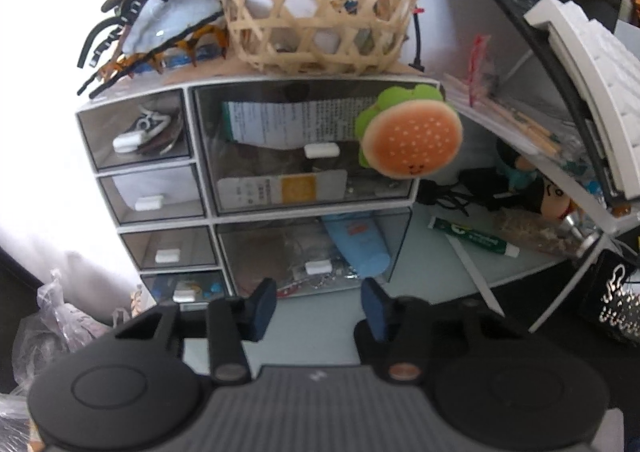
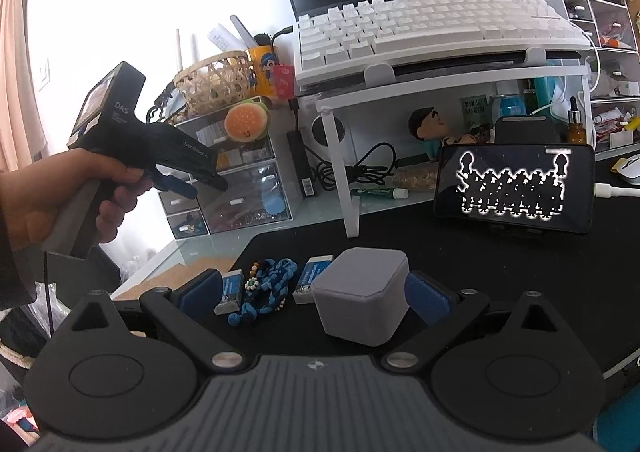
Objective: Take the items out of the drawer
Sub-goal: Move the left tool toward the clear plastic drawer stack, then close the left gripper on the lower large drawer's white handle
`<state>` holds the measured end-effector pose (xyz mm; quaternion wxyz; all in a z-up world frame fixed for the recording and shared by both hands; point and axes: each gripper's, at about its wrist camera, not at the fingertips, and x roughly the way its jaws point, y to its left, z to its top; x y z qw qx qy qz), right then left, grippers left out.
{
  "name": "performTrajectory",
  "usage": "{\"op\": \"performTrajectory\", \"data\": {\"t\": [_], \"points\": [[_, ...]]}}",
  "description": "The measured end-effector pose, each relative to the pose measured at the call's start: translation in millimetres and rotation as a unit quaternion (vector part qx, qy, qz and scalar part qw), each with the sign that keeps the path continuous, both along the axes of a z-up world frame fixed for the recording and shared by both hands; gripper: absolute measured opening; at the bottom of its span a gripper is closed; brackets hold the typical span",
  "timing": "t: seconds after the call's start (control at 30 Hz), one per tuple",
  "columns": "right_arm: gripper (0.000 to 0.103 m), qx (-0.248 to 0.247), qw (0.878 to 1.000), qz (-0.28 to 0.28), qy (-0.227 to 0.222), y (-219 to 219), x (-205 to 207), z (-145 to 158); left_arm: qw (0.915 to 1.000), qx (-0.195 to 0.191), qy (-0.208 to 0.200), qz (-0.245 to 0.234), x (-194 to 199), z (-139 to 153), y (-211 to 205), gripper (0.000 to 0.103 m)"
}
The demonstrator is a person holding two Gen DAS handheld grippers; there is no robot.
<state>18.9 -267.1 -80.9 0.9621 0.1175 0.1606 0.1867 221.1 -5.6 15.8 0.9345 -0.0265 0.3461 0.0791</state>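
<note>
Drawers [image 1: 312, 155] closed; woven basket [image 1: 320, 11] holds packets.

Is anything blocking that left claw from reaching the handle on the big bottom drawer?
Nothing visible does. The left gripper is open, pointing at the white handle of the clear lower drawer, with only bare pale desk surface between them.

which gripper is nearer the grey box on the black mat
Right. The right gripper has its open jaws on either side of the grey box. The left gripper is off to the left, up at the drawer unit.
</note>
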Motion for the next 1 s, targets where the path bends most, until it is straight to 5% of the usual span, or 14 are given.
{"op": "performTrajectory", "data": {"t": [0.17, 0.33, 1.0], "points": [[0.1, -0.003, 1.0, 0.002, 0.001, 1, 0, -1, 1.0, 0.002, 0.001, 0.006, 8, -2, 4, 0.049], [0.1, -0.004, 1.0, 0.002, 0.0, 1, 0, -1, 0.9999, -0.007, 0.005, 0.014, 16, -6, 10, 0.036], [0.1, -0.006, 1.0, 0.0, 0.004, 0, 5, -4, 0.9996, -0.01, 0.019, 0.016, 36, -18, 6, 0.036]]}}
